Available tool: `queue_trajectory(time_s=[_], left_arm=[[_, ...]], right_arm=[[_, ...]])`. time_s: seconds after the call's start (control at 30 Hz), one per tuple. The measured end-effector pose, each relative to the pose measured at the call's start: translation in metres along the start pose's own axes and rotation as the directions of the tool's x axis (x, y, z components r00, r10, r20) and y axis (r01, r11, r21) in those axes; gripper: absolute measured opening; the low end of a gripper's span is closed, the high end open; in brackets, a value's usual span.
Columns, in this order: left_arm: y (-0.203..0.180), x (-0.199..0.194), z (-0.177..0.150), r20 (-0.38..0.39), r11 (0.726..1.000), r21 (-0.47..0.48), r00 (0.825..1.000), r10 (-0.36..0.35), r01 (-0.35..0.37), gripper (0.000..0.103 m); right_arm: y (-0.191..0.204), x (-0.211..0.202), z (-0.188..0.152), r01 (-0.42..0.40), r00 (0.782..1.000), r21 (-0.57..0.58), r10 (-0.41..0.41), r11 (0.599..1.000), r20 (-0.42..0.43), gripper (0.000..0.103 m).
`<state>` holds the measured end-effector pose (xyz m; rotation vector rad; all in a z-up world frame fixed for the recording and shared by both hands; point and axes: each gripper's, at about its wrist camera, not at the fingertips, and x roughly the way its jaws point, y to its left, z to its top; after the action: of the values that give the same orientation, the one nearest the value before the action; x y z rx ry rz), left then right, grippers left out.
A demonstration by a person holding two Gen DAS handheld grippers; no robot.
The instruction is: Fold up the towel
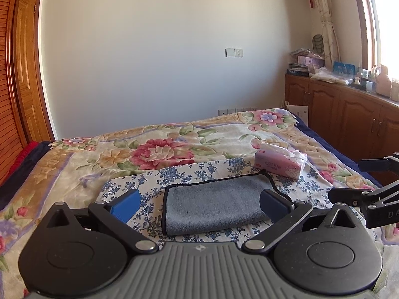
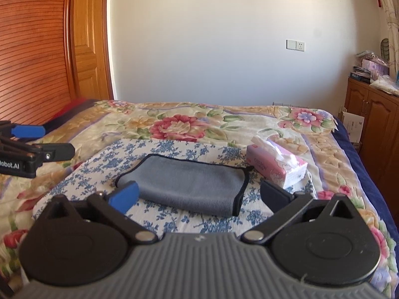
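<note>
Claws gape; tissue pack (image 2: 276, 165) reads, perhaps, "COTTON".

The grey towel (image 1: 219, 205) lay folded on the blue-flowered cloth (image 1: 189, 174), the left gripper (image 1: 199, 204) spread wide above it, a pink tissue pack (image 1: 279, 162) just behind the towel.

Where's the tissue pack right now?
The tissue pack lies on the bed, just past the towel's far right corner, at the edge of the blue-flowered cloth. In the right wrist view it sits right of centre.
</note>
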<state>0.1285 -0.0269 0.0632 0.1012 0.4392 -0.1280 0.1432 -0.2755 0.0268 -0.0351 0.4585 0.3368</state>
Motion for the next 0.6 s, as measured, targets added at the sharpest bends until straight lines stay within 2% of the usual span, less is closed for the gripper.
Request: queue_trajectory(time_s=[0.43, 0.6], left_arm=[[-0.011, -0.019, -0.033, -0.004, 0.998, -0.02, 0.998, 0.061, -0.061, 0.103], [-0.008, -0.026, -0.046, -0.015, 0.999, -0.043, 0.999, 0.029, -0.029, 0.103]], right_arm=[[0.015, -0.023, -0.019, 0.002, 1.0, 0.008, -0.002, 1.0, 0.007, 0.103], [0.02, -0.032, -0.025, -0.004, 1.0, 0.014, 0.004, 1.0, 0.004, 0.103]])
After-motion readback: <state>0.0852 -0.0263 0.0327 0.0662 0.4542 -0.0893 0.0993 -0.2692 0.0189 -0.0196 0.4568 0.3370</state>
